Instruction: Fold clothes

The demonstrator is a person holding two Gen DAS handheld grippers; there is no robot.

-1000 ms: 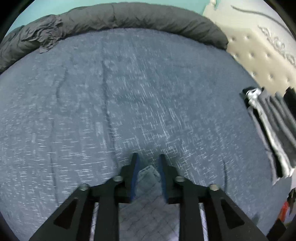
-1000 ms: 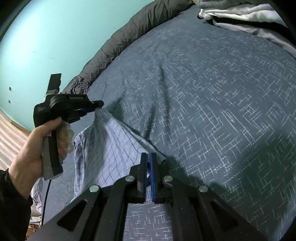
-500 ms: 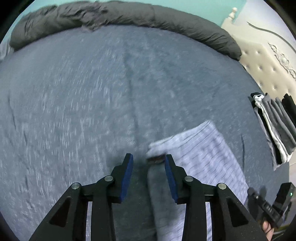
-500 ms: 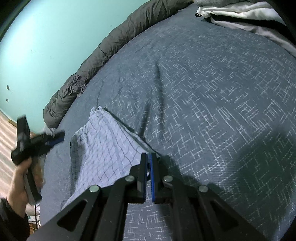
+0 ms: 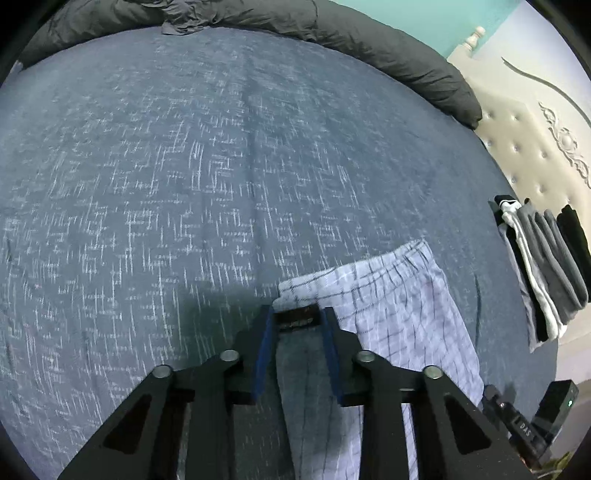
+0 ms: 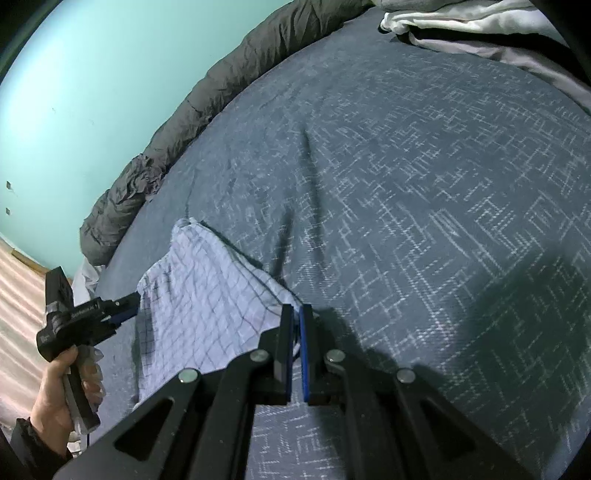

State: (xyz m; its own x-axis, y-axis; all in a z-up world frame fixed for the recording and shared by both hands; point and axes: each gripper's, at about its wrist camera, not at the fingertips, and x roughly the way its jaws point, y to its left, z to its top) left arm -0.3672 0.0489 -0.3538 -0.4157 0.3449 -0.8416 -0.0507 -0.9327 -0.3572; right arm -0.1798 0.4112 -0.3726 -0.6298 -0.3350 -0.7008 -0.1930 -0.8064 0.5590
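A pale blue checked garment (image 5: 391,306) lies on the dark blue bedspread (image 5: 221,166). My left gripper (image 5: 296,321) is open and straddles the garment's near corner, with a black label between its blue pads. In the right wrist view the same garment (image 6: 207,291) spreads out to the left, and my right gripper (image 6: 295,317) is shut on its right corner. A hand (image 6: 55,398) holds the left gripper (image 6: 127,314) against the garment's left edge.
A rolled dark grey duvet (image 5: 369,37) lines the bed's far edge. Folded dark and white clothes (image 5: 543,258) are stacked by the padded headboard (image 5: 535,140). A loose white and grey pile (image 6: 461,29) lies at the top right.
The left gripper let go of the raised garment corner, swung out to the left, then came back to the garment's edge with its jaws narrower. The right gripper stayed shut on its corner.
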